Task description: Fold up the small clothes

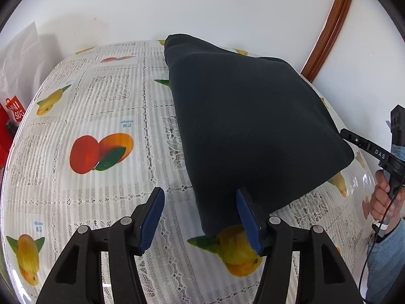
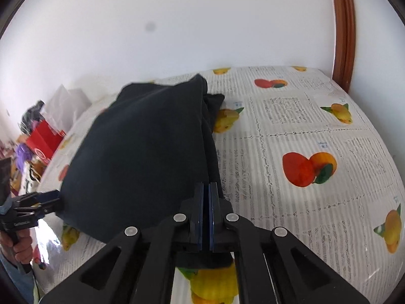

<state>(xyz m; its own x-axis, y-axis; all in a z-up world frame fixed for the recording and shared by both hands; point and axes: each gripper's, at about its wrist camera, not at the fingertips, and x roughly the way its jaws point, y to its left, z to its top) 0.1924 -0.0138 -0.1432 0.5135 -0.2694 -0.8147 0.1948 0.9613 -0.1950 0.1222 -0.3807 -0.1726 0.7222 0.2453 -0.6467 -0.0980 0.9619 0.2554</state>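
Note:
A dark navy garment (image 1: 253,126) (image 2: 141,152) lies folded on the fruit-print tablecloth (image 1: 88,101) (image 2: 291,126). My left gripper (image 1: 200,221) is open at its near corner. The right blue pad (image 1: 246,217) overlaps the cloth's edge, and neither pad presses on it. The right wrist view shows this gripper (image 2: 48,198) at the garment's left corner. My right gripper (image 2: 208,190) is shut, its pads together on the garment's near right edge, with dark cloth on both sides of the fingers. In the left wrist view its tip (image 1: 344,133) meets the garment's right corner.
A red bag (image 1: 10,116) (image 2: 43,139) and a white bag (image 1: 17,58) stand off the table's left end. A wooden door frame (image 1: 329,25) (image 2: 344,38) rises at the right. The white wall runs behind the table. A person's hand (image 1: 382,200) holds the right gripper's handle.

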